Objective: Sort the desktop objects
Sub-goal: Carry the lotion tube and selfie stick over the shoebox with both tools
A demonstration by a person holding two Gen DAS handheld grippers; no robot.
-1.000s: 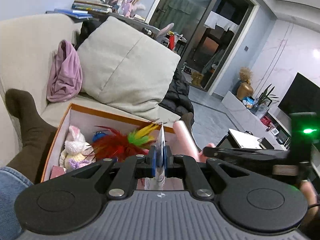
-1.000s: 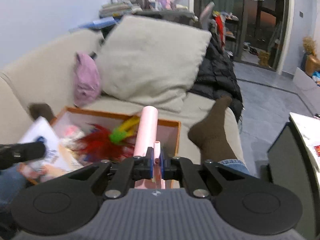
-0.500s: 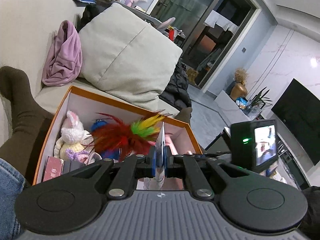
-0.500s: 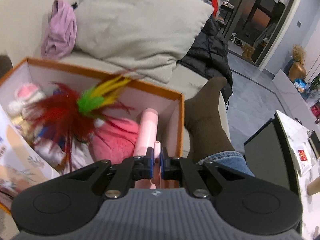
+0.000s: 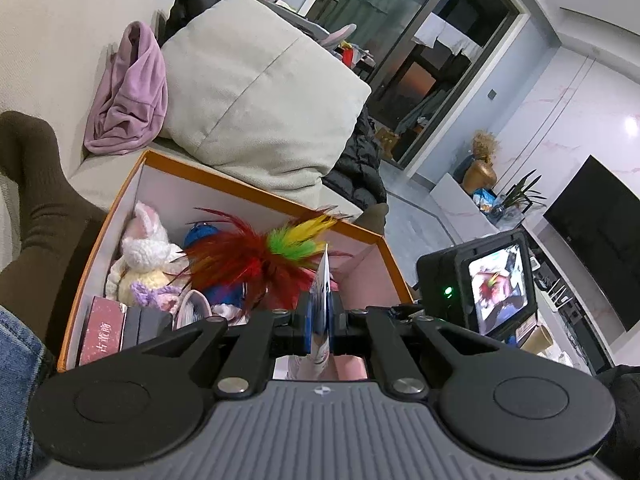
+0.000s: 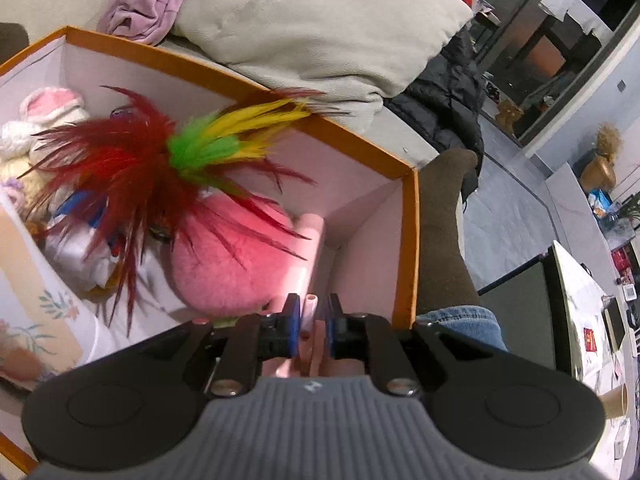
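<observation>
The right gripper (image 6: pixel 313 322) had sunk into the box (image 6: pixel 412 240) and its fingers were opening — the pink tube (image 6: pixel 310 308) between them, nearly delivered. The left gripper (image 5: pixel 319 326) still pinched its card (image 5: pixel 322 300).

place: home living room | evidence: sofa (image 5: pixel 48 40), cushion (image 5: pixel 256 92), television (image 5: pixel 596 248), glass doors (image 5: pixel 420 40)

A box (image 5: pixel 256 196) is set on the sofa (image 5: pixel 48 40), with a cushion (image 5: pixel 256 92) behind it. In the box, a plush rabbit (image 5: pixel 144 252) is placed far left, a feather toy (image 6: pixel 132 168) in the middle, and a round plush (image 6: pixel 232 256) to the right, with a tube (image 6: pixel 310 232) beside it in the right corner.
</observation>
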